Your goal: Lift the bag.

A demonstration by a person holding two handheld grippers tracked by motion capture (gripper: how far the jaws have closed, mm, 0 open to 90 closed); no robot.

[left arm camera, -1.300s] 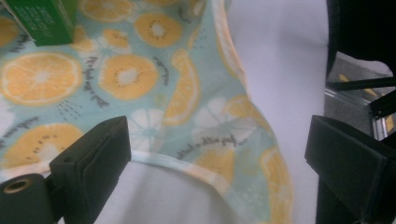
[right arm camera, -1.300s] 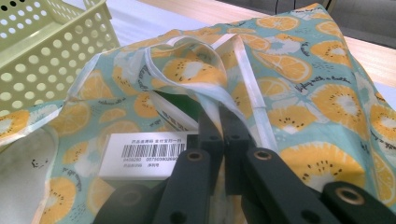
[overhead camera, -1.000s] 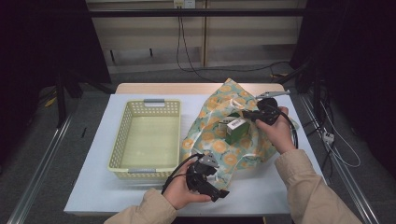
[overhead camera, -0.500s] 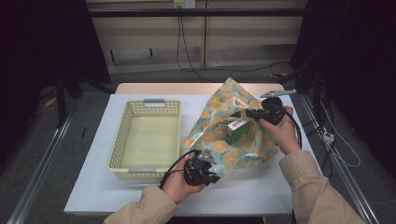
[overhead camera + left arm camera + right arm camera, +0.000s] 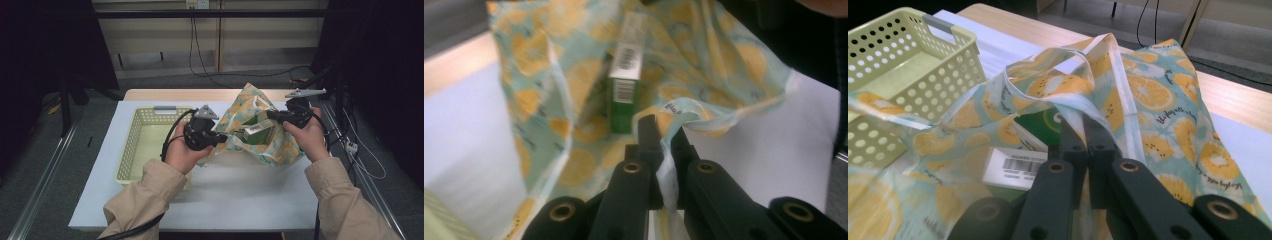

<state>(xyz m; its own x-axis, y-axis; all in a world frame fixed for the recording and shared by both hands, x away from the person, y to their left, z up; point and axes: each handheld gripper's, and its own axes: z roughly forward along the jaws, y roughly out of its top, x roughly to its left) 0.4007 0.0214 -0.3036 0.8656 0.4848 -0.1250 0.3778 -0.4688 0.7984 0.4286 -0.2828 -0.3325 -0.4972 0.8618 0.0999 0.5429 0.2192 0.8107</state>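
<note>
Grippers pulling a fruit-print bag open on the white table.
High view: left gripper (image 5: 218, 137) and right gripper (image 5: 270, 115) each pinch an edge of the bag (image 5: 280, 145); a green box (image 5: 257, 132) lies inside; yellow basket (image 5: 131, 145) sits just beside on the table (image 5: 240, 195); left gripper view: jaws clamped on the bag's white rim (image 5: 667, 172); right gripper view: jaws squeezed on the rim (image 5: 1075, 107), box (image 5: 1035, 125) under them.

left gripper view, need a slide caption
Left tool shut on the edge of a fruit-print bag, a green box inside.
</note>
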